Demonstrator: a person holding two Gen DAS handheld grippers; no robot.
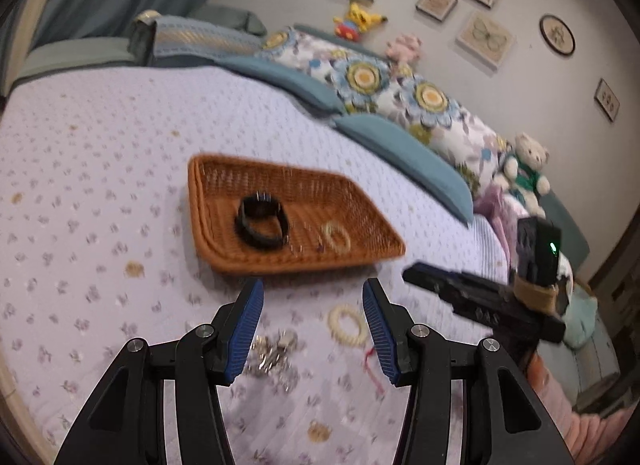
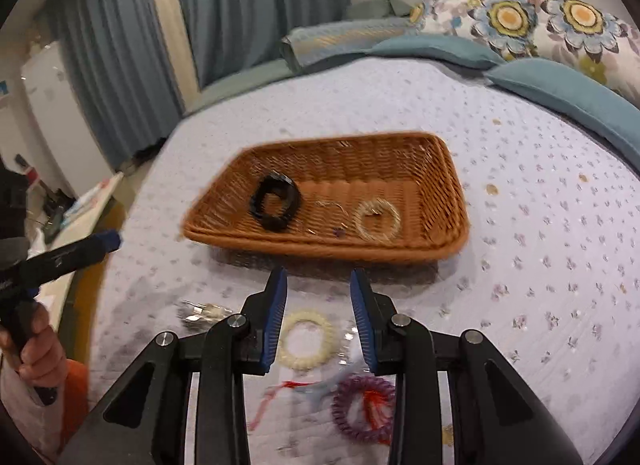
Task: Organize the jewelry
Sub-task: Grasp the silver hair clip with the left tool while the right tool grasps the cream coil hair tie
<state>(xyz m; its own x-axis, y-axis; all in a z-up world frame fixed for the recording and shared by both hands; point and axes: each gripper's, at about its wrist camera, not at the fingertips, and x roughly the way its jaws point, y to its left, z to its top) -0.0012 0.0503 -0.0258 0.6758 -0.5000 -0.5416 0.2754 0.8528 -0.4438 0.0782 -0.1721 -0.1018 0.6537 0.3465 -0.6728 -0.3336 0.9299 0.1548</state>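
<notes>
A brown wicker tray (image 1: pixel 224 253) (image 2: pixel 448 181) sits on the bed and holds a black bracelet (image 1: pixel 262 223) (image 2: pixel 276 201), a cream ring (image 1: pixel 337 236) (image 2: pixel 377 220) and a thin chain. On the bedspread lie a cream coil ring (image 1: pixel 347 323) (image 2: pixel 306 339), a silver chain pile (image 1: pixel 274 357) (image 2: pixel 204 313), a purple coil ring (image 2: pixel 362 405) and a red string (image 2: pixel 288 387). My left gripper (image 1: pixel 312 329) is open and empty above the silver pile and cream ring. My right gripper (image 2: pixel 318 319) is open and empty, hovering over the cream ring.
The lilac bedspread (image 1: pixel 100 185) carries everything. Blue and floral pillows (image 1: pixel 400 105) and a teddy bear (image 1: pixel 528 169) lie at the far side. Curtains (image 2: pixel 240 5) hang behind. The right gripper shows in the left wrist view (image 1: pixel 480 301), the left one in the right wrist view (image 2: pixel 60 261).
</notes>
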